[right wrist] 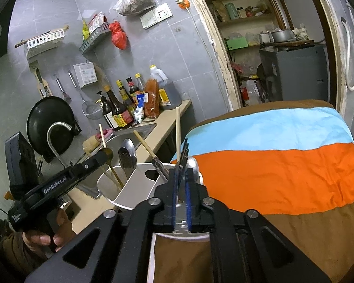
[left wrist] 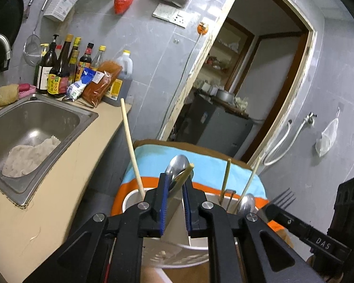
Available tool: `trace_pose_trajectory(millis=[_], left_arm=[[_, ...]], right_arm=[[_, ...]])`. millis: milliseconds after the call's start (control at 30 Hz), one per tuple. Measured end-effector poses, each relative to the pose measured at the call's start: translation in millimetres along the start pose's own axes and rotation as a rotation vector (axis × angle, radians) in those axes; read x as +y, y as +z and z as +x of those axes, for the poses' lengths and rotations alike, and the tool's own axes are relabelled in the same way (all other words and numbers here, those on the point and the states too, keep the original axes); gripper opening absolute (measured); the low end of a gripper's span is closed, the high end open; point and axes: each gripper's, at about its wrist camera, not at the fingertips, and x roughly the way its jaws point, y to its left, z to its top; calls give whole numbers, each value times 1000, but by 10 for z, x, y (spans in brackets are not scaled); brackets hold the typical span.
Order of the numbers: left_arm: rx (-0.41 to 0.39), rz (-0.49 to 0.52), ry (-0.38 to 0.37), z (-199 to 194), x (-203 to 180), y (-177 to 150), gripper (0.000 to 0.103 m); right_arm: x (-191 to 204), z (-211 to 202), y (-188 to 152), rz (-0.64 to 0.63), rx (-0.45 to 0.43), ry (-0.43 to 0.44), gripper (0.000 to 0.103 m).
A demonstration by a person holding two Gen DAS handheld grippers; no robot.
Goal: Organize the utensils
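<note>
A white divided utensil holder [left wrist: 177, 254] stands on the striped cloth [left wrist: 151, 162]; it also shows in the right wrist view [right wrist: 134, 188]. My left gripper [left wrist: 175, 184] is shut on a steel spoon [left wrist: 177, 165] and a bamboo chopstick [left wrist: 186, 172] over the holder. My right gripper [right wrist: 180, 176] is shut on a fork [right wrist: 183, 152], whose tines show in the left wrist view [left wrist: 283, 198]. Other chopsticks [left wrist: 132, 151] and a spoon [left wrist: 246, 202] stand in the holder.
A steel sink [left wrist: 30, 127] with a rag lies to the left, with sauce bottles [left wrist: 59, 70] behind it. An open doorway [left wrist: 247, 82] is ahead. The striped cloth [right wrist: 283, 155] covers the surface to the right. A black wok [right wrist: 50, 122] leans by the tap.
</note>
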Motion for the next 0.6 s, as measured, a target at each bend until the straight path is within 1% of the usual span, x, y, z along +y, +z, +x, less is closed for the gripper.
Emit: trace_pose_trajectory(millis=[33,67,100,200,267,433,500,533,600], left_arm=[[11,2,-2,-6,-6,-3,16],[15,1,-6,-13,-11,-5,20],[19,-2,-8,-24,-15,-5,26],[24,-9,-6,-57,-36,4,39],[31,-4,-2,-70,-60,14,41],[40,21,15,-108,-127,28,55],[38,30,26,-127,-146,37,66],[33,32,32,-144,-154,41,69],[26,36,39,-166,-165,50,76]], right_arm=[[-8,-9,-4,8,-1,1,25],[-16,-27,-6,16,-6,4,35],[-18,-41,-9,21,-11,5,37],[-21,-69,-5,25,-14,0,37],[-30,-100,6,31,-17,-5,37],[-56,-158,53,25,-25,-31,37],[-77,-185,65,23,-26,-40,37],[-81,-196,71,22,-28,-46,37],[-88,-223,75,17,-33,-62,43]])
